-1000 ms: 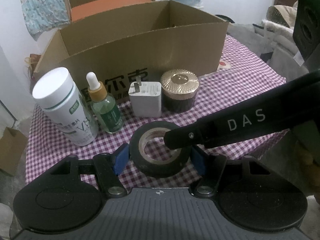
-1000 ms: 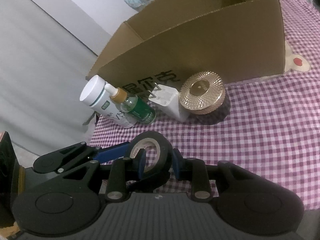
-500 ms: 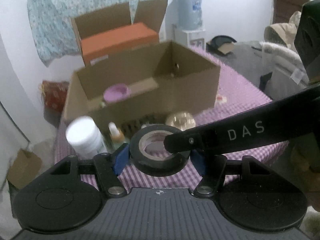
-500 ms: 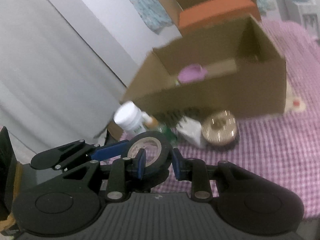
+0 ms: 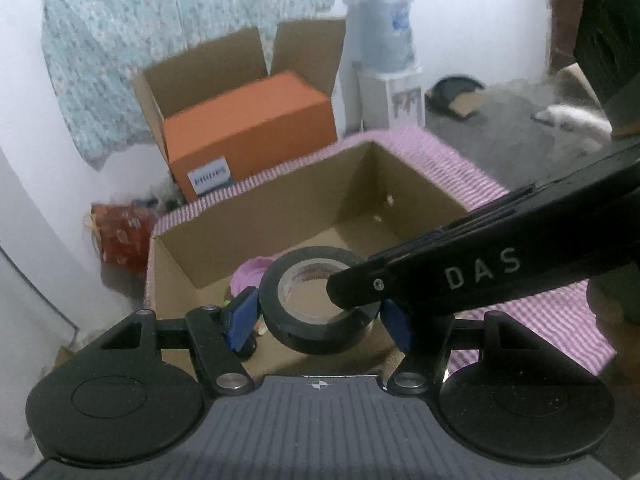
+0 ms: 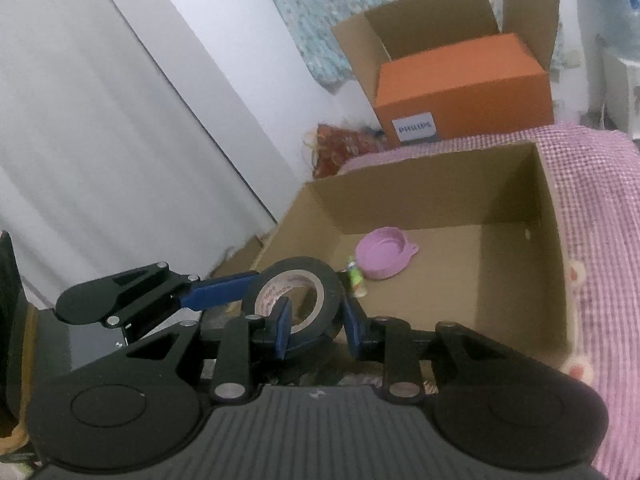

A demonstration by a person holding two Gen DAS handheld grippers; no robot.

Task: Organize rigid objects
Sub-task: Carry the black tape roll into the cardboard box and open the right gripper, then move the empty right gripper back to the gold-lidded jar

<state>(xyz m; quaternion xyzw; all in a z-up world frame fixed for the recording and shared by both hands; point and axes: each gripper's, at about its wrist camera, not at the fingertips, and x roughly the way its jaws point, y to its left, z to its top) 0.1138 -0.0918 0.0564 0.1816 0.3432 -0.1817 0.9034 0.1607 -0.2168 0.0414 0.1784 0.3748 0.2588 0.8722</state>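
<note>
A black roll of tape (image 5: 316, 320) (image 6: 296, 300) is held in the air above the near edge of an open cardboard box (image 5: 280, 208) (image 6: 516, 280). My left gripper (image 5: 320, 316) is shut on the roll's outside, its blue pads on either side. My right gripper (image 6: 314, 328) is shut on the roll's wall, one finger (image 6: 282, 330) inside the ring and one outside; it crosses the left wrist view from the right. A pink lid (image 6: 384, 258) (image 5: 250, 276) and a small green item (image 6: 356, 278) lie in the box.
The box stands on a purple checked tablecloth (image 5: 560, 320) (image 6: 600, 240). Behind it is an open carton holding an orange Philips box (image 5: 248, 128) (image 6: 464, 92). A white wall and curtain (image 6: 100, 140) are at the left. A water dispenser (image 5: 384, 60) stands at the back.
Both grippers have lifted the tape roll off the tablecloth and carried it up and forward over the box. The bottles, charger and gold-lidded jar have dropped out of view.
</note>
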